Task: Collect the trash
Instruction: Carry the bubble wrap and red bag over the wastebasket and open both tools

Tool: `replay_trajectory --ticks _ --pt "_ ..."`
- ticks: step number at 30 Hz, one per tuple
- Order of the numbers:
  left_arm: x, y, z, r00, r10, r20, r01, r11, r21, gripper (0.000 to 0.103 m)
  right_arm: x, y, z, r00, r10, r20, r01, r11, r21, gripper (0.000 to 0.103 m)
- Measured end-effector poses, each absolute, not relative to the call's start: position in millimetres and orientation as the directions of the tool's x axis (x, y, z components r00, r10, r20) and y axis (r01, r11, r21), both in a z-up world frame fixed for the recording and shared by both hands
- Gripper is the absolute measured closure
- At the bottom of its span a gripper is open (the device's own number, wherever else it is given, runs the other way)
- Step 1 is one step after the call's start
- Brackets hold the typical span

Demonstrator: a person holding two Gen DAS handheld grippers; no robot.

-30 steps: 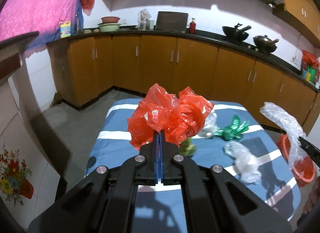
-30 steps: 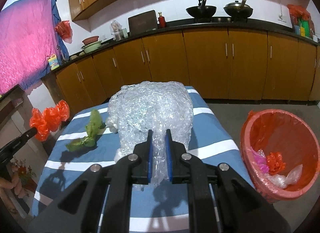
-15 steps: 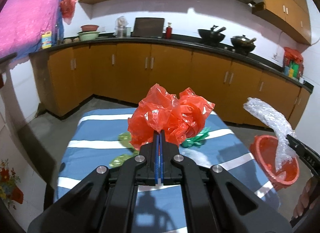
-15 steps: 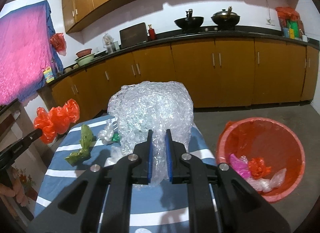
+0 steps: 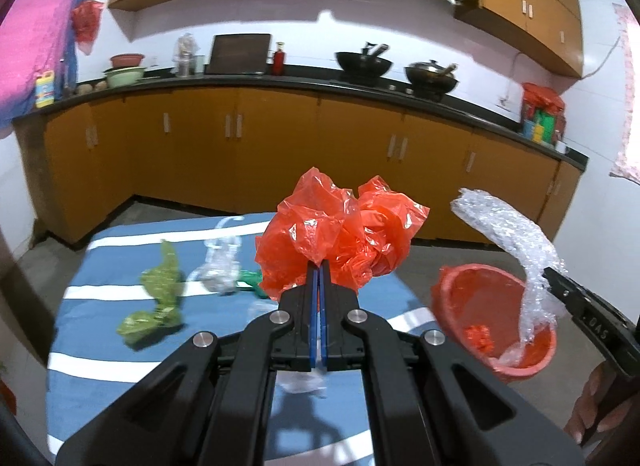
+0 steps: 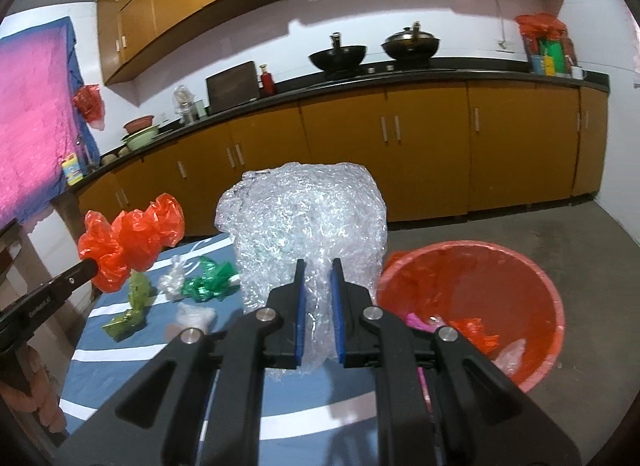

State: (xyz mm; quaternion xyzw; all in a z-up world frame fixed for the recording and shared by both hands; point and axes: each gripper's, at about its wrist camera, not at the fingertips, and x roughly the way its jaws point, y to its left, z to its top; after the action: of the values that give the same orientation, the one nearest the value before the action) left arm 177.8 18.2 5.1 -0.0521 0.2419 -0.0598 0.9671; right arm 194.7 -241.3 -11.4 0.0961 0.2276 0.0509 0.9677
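Observation:
My left gripper (image 5: 319,278) is shut on a crumpled red plastic bag (image 5: 340,234), held above the blue striped table (image 5: 100,350); the bag also shows in the right wrist view (image 6: 128,238). My right gripper (image 6: 319,274) is shut on a wad of clear bubble wrap (image 6: 304,217), held just left of the red bin (image 6: 532,286). In the left wrist view the bubble wrap (image 5: 516,242) hangs over the bin (image 5: 452,298). The bin holds red, pink and clear scraps.
On the table lie a light green bag (image 5: 160,298), a dark green wrapper (image 6: 208,282) and clear plastic scraps (image 5: 220,270). Orange cabinets (image 5: 280,153) with a black counter run along the far wall. Bare concrete floor (image 6: 520,225) lies behind the bin.
Both grippers have swung to the right with their loads. The bin has come closer and more central, and the bubble wrap now hangs over it.

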Motion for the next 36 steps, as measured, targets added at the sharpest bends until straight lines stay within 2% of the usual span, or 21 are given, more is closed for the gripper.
replay_trajectory --ticks 14,36 --pt "195.8 -77.2 -10.1 0.827 -0.267 -0.494 0.226 0.964 -0.143 0.103 192.9 -327.5 -31.8 0.890 -0.002 -0.457 0.118 0.967 0.224 0.090" --pt "239.0 -182.1 -76.5 0.704 -0.338 -0.625 0.319 0.936 -0.148 0.103 231.9 -399.8 -95.1 0.813 -0.090 -0.575 0.279 0.927 0.250 0.090"
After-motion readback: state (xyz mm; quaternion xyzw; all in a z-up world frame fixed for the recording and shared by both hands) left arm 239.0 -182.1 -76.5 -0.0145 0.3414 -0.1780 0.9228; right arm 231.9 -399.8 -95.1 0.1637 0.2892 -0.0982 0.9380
